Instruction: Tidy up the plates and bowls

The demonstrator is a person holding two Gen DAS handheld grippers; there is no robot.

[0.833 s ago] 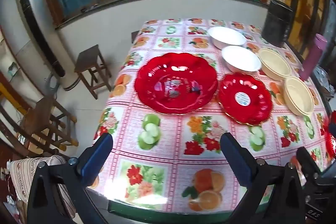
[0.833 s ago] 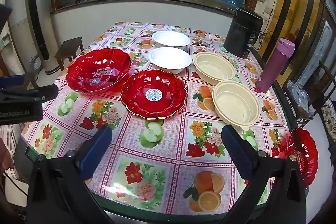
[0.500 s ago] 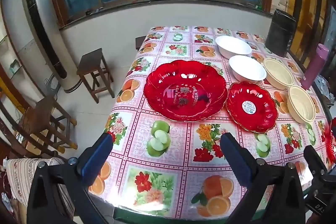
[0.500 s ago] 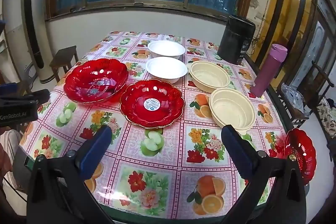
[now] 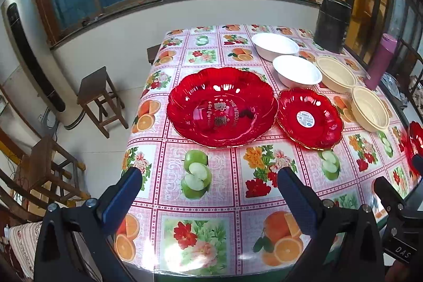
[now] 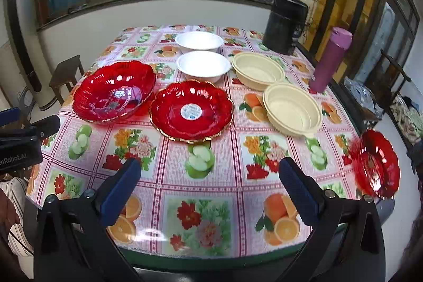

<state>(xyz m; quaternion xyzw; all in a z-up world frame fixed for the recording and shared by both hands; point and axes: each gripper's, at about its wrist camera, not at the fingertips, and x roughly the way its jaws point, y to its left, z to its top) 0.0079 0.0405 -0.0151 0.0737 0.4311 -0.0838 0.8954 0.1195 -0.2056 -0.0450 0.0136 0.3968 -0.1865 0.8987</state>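
A large red plate (image 5: 221, 106) (image 6: 114, 91) sits on the table's left. A smaller red plate (image 5: 309, 118) (image 6: 191, 110) with a white sticker lies beside it. Two white bowls (image 5: 297, 70) (image 6: 203, 66) stand behind, one farther back (image 5: 275, 45) (image 6: 199, 41). Two cream bowls (image 5: 370, 109) (image 6: 292, 109) (image 6: 259, 70) stand to the right. A third small red plate (image 6: 377, 163) (image 5: 415, 142) sits at the right table edge. My left gripper (image 5: 208, 188) and right gripper (image 6: 210, 179) are open and empty above the near edge.
A black canister (image 6: 285, 24) and a purple flask (image 6: 330, 60) stand at the table's back right. A wooden stool (image 5: 100, 99) and chairs (image 5: 45, 176) stand on the floor to the left. The fruit-print tablecloth (image 6: 208, 184) covers the table.
Both grippers have drawn back and risen slightly, so the table shows from farther away. Nothing on the table has moved.
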